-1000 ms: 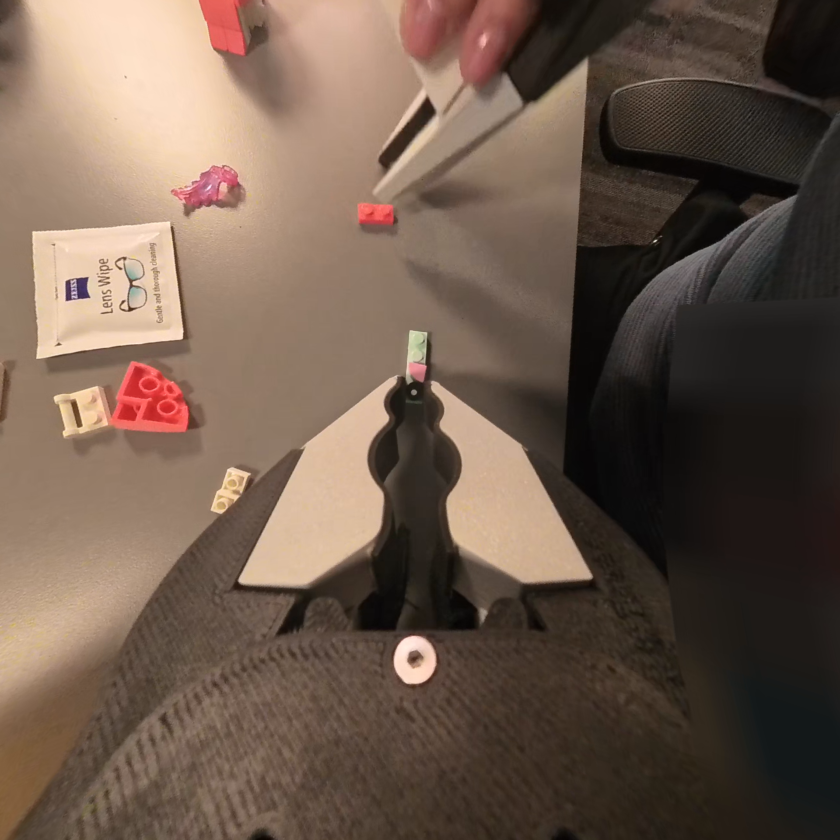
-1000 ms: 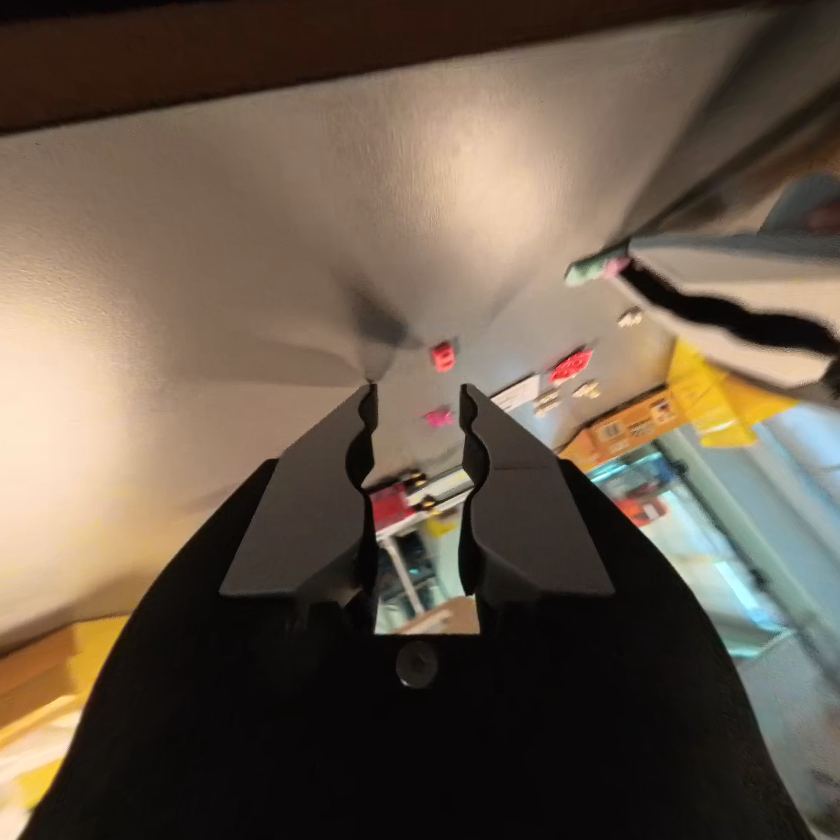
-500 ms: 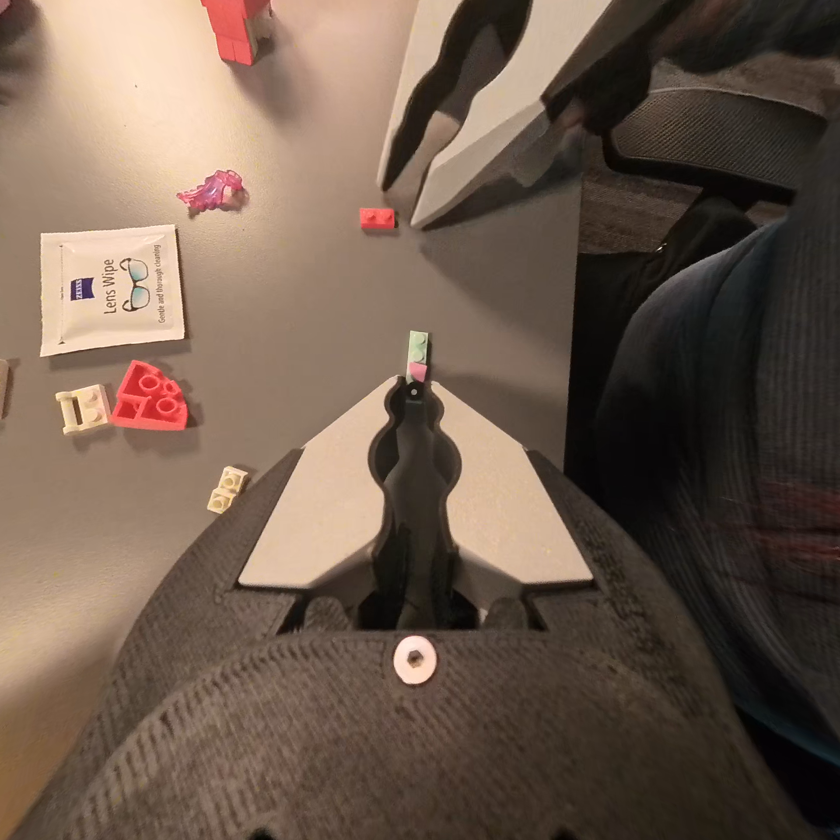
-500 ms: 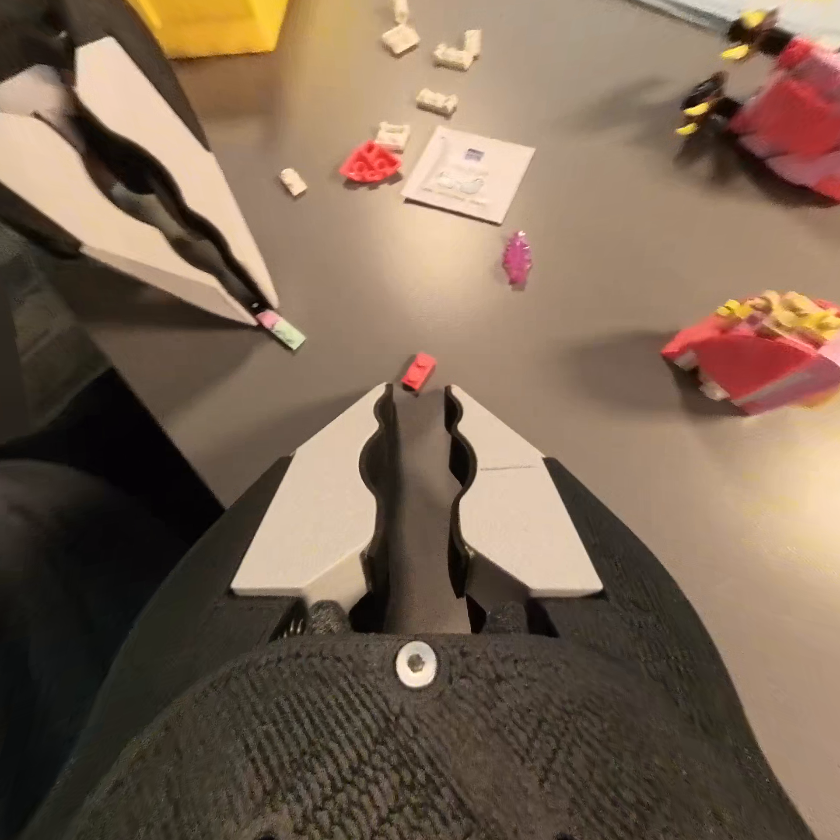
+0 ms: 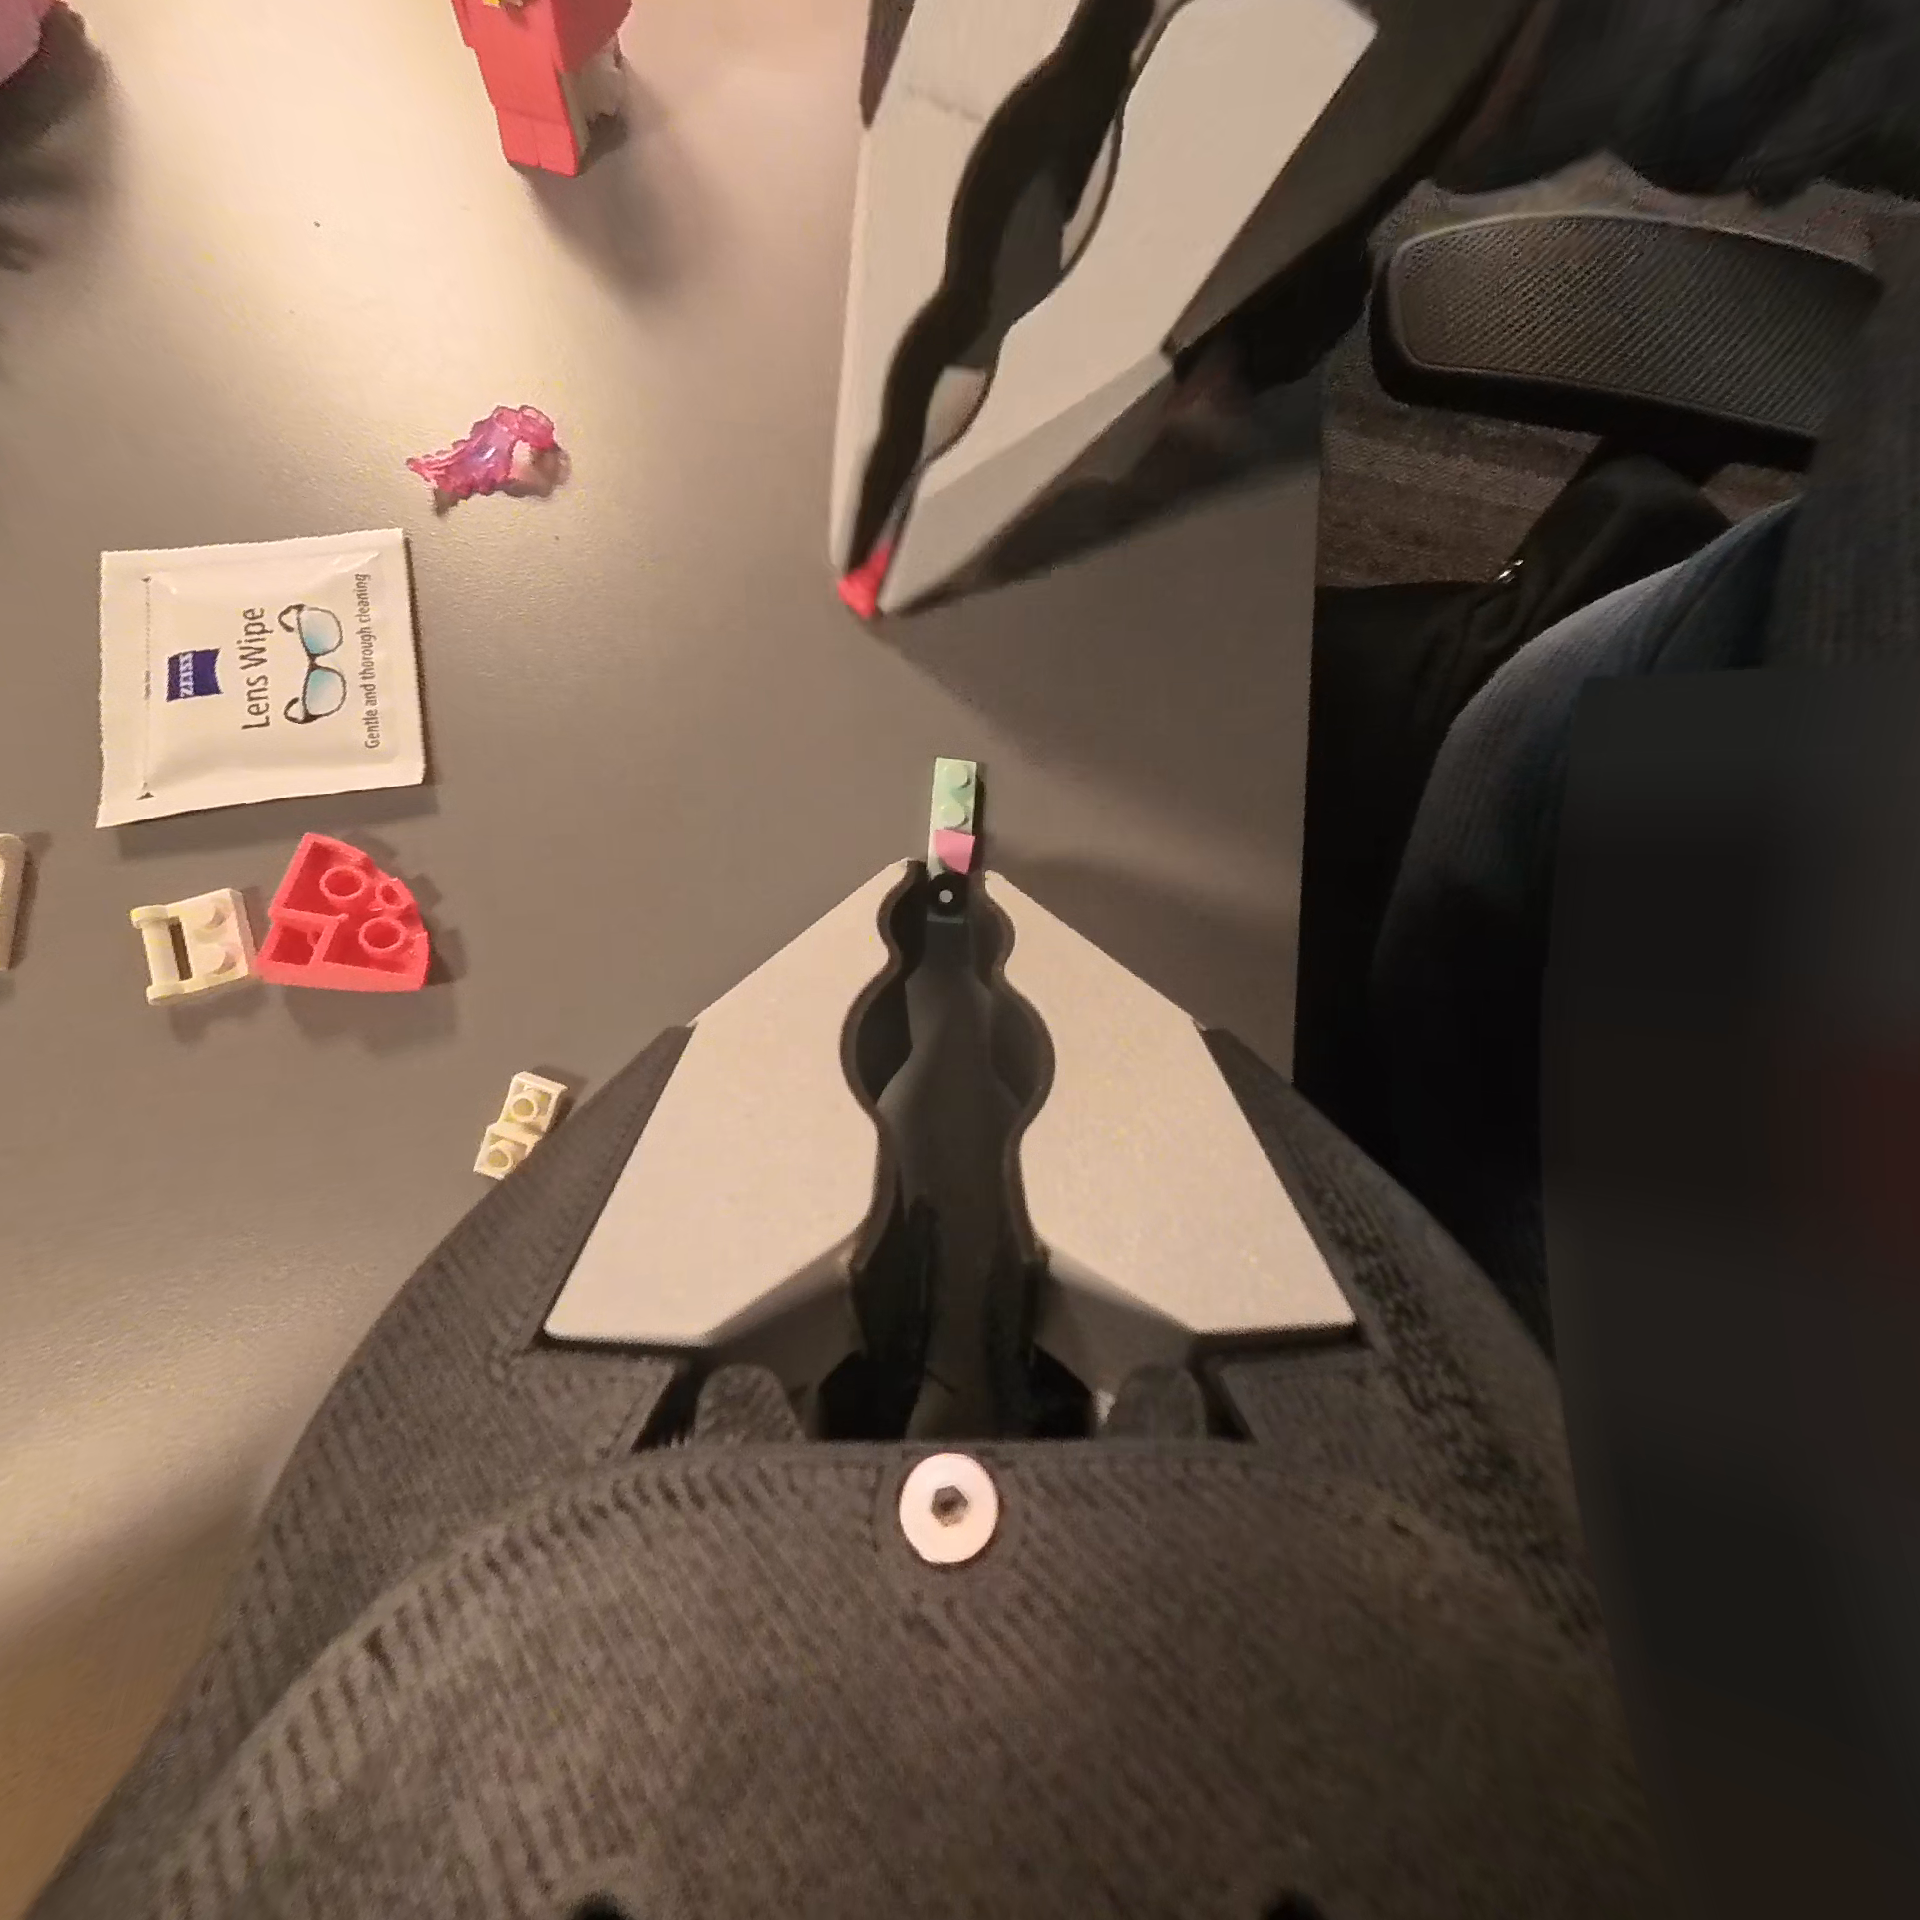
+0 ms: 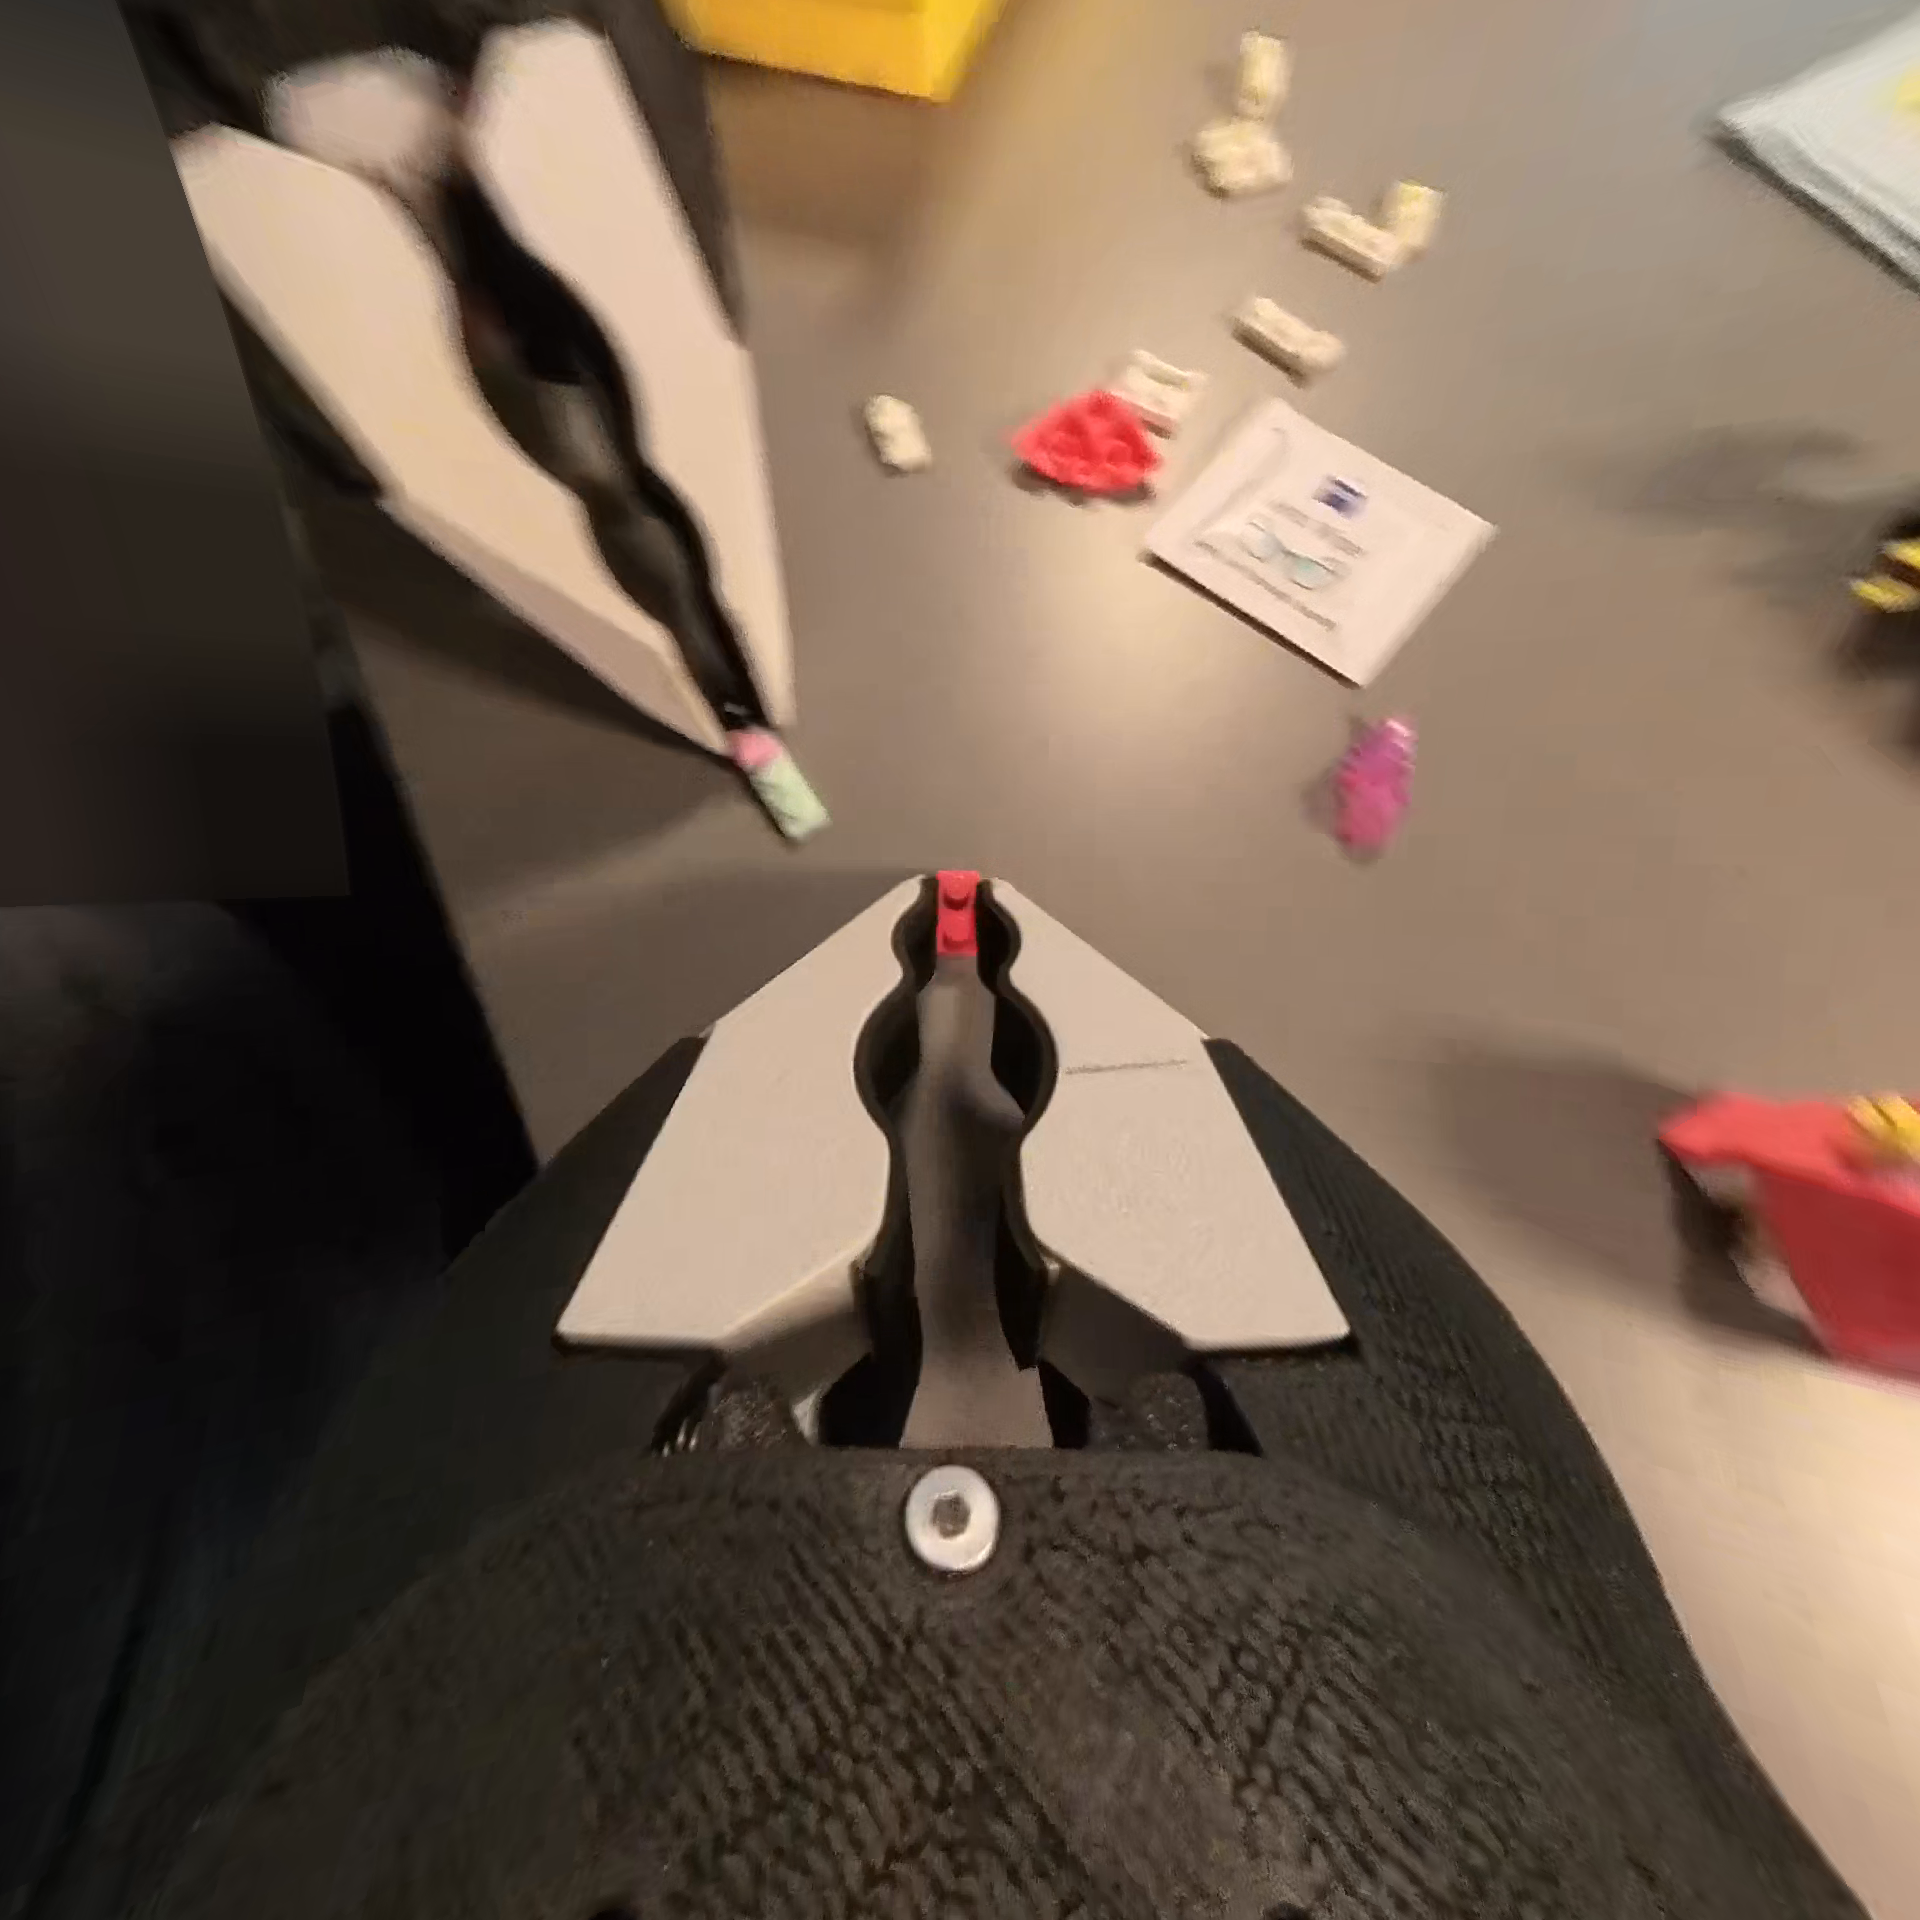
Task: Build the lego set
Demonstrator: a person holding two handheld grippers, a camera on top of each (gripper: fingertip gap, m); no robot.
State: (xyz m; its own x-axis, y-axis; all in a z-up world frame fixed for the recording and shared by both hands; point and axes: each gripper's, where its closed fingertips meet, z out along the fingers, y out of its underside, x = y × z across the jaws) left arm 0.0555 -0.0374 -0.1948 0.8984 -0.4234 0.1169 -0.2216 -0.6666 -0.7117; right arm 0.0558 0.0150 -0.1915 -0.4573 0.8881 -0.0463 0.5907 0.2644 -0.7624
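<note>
Small red two-stud plastic brick [image 6: 958, 912] sits clamped between the right gripper's [image 6: 958, 883] fingertips, above the grey tabletop [image 5: 644, 644]. Left gripper [image 5: 951, 881] pinches a mint-green studded plate with a pink piece [image 5: 954, 812], held near the table's edge.

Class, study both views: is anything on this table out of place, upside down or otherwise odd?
Two things. The red wedge brick lies upside down, its hollow underside and tubes facing up. A white wipe sachet sits among the loose bricks, the only non-brick item there.
</note>
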